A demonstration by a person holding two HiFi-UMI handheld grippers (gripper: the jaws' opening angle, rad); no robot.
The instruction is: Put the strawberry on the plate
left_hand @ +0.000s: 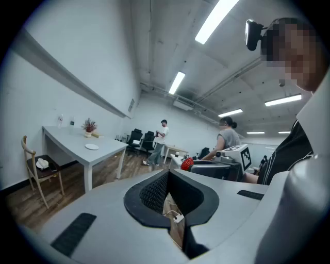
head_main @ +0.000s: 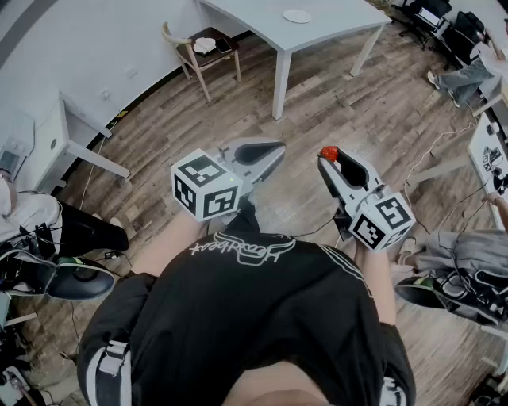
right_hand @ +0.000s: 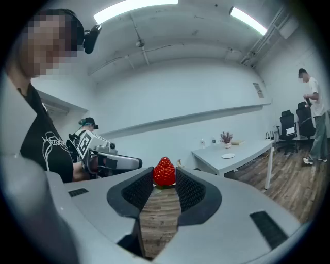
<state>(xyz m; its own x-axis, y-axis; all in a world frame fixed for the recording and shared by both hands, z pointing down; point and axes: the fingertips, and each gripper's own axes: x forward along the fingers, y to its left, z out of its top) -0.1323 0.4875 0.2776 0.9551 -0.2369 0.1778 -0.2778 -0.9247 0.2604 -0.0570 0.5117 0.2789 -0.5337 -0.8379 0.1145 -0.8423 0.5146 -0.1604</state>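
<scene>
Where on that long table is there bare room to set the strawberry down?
The table is bare on either side of the plate. A potted plant stands at its wall end; people crowd the floor at right.

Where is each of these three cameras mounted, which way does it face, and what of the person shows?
Head view: on the person's head, facing steeply down at the wood floor; shows black shirt, forearms, left gripper, right gripper holding the strawberry.
Left gripper view: on the left gripper, along its closed empty jaws toward the white table and plate; shirt at right.
Right gripper view: on the right gripper, along jaws clamped on the strawberry; shirt at left.
Shared: each gripper view shows the other gripper.
</scene>
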